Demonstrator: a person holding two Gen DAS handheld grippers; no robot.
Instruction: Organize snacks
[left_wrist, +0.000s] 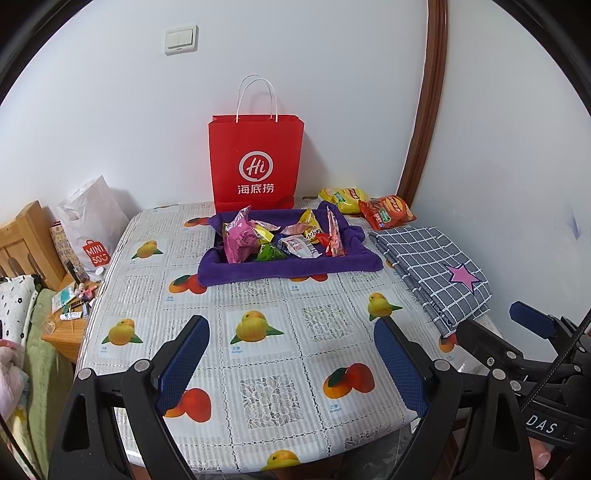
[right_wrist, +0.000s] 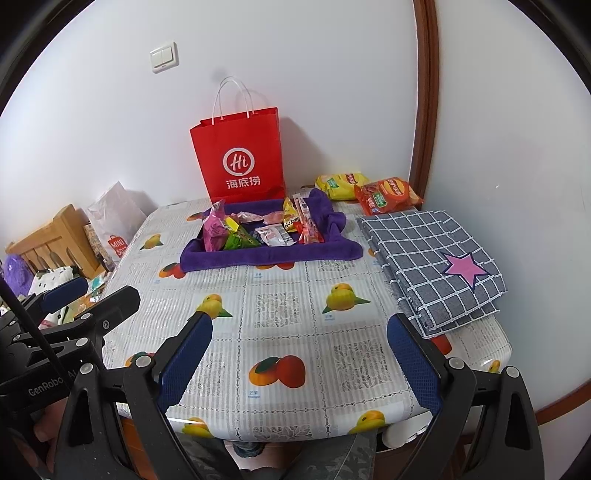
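Both my tongs, left gripper (left_wrist: 291, 354) and right gripper (right_wrist: 300, 354), hang spread and empty at the table's near edge. Far off, small snacks (left_wrist: 280, 236) fill the purple tray (left_wrist: 288, 267); two chip bags (left_wrist: 365, 206) wait outside, right.

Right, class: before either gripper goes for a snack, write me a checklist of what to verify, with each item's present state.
1. Left gripper open and empty: ok.
2. Right gripper open and empty: ok.
3. Red bag upright, mouth open: ok.
4. Tray holds loose snacks: ok.
5. Yellow packet and orange packet outside the tray: not ok.
6. Room left inside the bag: cannot tell.
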